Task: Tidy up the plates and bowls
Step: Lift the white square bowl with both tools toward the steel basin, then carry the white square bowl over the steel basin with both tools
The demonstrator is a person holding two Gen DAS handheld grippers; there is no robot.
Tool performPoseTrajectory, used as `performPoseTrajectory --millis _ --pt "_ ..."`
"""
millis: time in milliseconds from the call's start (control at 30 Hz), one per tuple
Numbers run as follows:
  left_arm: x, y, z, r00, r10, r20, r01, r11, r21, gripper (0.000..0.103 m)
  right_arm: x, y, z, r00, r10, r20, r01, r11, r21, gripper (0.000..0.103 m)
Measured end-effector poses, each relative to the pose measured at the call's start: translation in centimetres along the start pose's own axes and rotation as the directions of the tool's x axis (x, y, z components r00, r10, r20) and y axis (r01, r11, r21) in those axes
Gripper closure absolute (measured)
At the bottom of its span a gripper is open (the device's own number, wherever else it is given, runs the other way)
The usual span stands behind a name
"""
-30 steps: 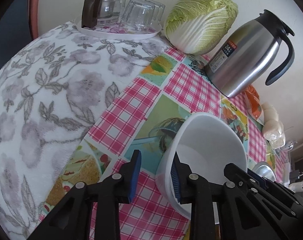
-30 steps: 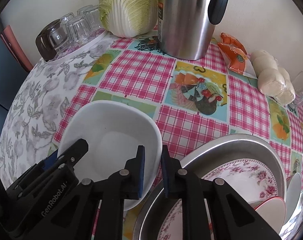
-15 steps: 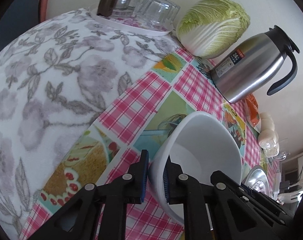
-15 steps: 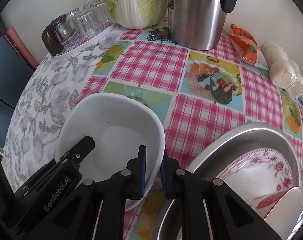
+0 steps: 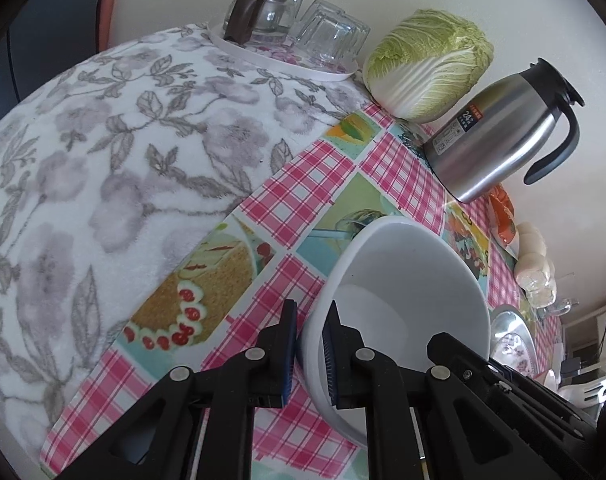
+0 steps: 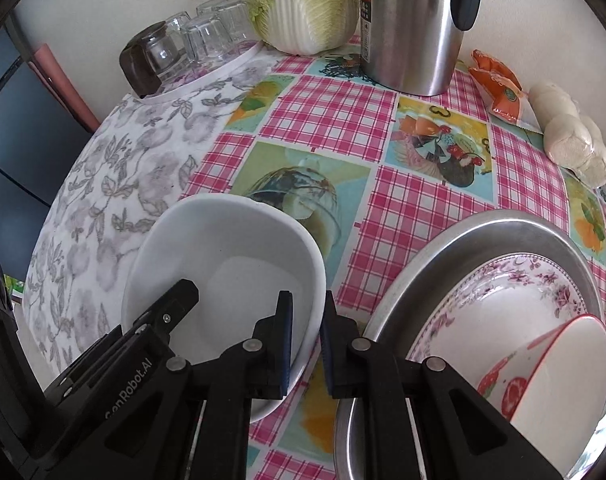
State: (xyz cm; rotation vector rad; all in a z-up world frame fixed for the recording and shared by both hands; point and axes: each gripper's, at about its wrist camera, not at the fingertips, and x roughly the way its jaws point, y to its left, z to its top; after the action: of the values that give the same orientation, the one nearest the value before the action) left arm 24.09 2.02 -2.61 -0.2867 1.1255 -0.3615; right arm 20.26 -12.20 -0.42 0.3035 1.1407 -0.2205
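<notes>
white bowl (image 6: 231, 264): plain, glossy, squarish with rounded corners, empty, tilted, lower left of centre in right wrist view; lower centre-right in left wrist view (image 5: 407, 292). floral plate (image 6: 499, 300): white with pink-purple flower rim, lying in steel basin (image 6: 503, 224), lower right of frame. red-rimmed bowl (image 6: 551, 376): white, red edge, red pattern outside, leaning steeply on floral plate, bottom right. another white piece at extreme right edge, too cropped to identify.

The cabbage (image 6: 303, 0) and steel jug (image 6: 415, 20) are cut off by the top edge.
</notes>
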Motion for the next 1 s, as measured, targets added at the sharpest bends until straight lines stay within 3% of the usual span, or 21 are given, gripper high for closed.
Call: performPoseTrajectory --millis 233,533,767,1000 --pt "-2.2 -0.4 -1.0 0.999 0.019 0.030 -0.020 0.999 0.031 0.089 -1.5 -0.2 -1.0 0.999 0.033 0.020 -0.033 0.999 0.004 0.090" --pt "-1.4 1.7 -2.8 0.998 0.058 -0.020 -0.057 0.998 0.018 0.089 0.1 0.2 -3.7 0.997 0.069 -0.046 -0.069 0.998 -0.002 0.090" --pt "-0.8 2.5 -3.2 0.998 0.043 -0.035 -0.043 0.999 -0.008 0.088 0.5 1.3 -3.9 1.000 0.017 -0.020 -0.018 0.998 -0.057 0.090" --pt "-3.4 1.5 -3.2 0.999 0.049 0.000 -0.049 0.999 0.017 0.088 -1.1 0.5 -4.7 0.998 0.069 0.006 -0.069 0.997 -0.015 0.090"
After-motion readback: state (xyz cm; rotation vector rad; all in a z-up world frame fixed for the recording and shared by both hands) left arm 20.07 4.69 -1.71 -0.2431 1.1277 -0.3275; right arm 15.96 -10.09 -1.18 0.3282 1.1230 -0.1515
